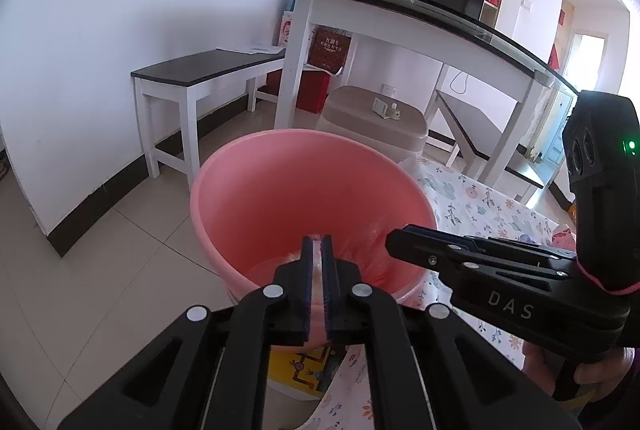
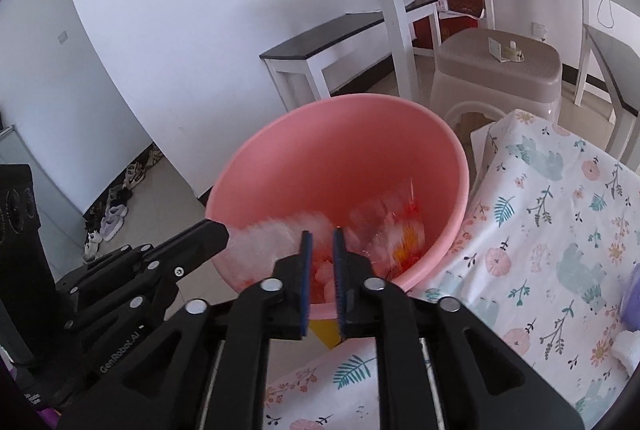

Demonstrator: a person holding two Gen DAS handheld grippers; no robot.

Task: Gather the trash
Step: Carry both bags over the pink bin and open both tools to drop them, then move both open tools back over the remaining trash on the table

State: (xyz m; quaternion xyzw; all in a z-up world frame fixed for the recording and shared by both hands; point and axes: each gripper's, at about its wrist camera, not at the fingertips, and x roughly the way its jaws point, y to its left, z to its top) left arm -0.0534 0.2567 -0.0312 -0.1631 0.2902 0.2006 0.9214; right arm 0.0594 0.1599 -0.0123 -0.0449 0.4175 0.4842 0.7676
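White glass-topped table and beige plastic stool seen behind round pink plastic bucket, crumpled wrappers held inside bucket, bucket rim clamped by closed left gripper, right gripper slightly parted, empty.

Glass-top table, bench, stool, floral cloth.

The near rim of the pink bucket lay hidden behind the left gripper, whose pads pinched a thin pale wad too narrow to name. In the right wrist view the wrappers inside the bucket were smeared by blur, and the right gripper covered those nearest. The floral cloth ran off the frame's right edge. Shoes by the wall were too small to count.
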